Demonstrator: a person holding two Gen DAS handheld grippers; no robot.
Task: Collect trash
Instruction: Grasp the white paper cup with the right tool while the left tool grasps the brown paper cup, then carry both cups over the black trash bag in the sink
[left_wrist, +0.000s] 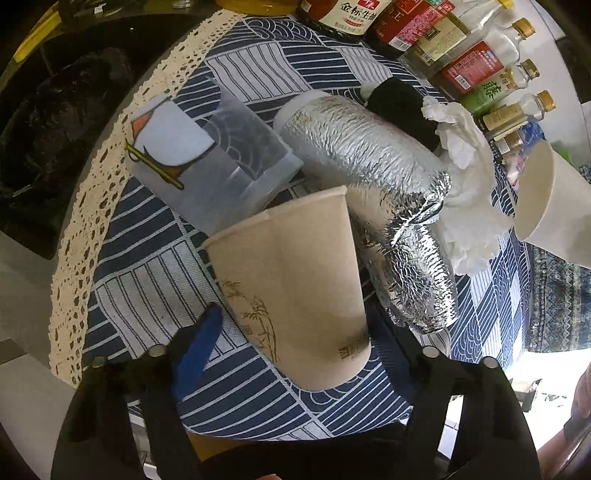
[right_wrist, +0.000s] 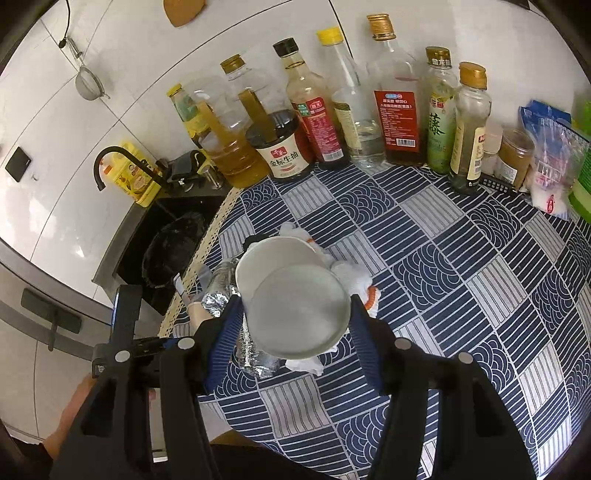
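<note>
Right finger of the left gripper (left_wrist: 291, 354) is hidden behind the paper cup (left_wrist: 291, 280). Bottles (left_wrist: 417, 29) are cut off by the top edge, small labels unreadable

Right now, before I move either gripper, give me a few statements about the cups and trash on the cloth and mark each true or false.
1. The left gripper has a bamboo-print paper cup between its fingers. True.
2. The right gripper is empty. False: it holds a plain paper cup, bottom toward the camera.
3. The foil bag stands upright. False: it lies on its side on the blue patterned cloth.
4. Crumpled white tissue lies next to the foil bag. True.
5. The clear plastic container is in the sink. False: it lies on the cloth.
</note>
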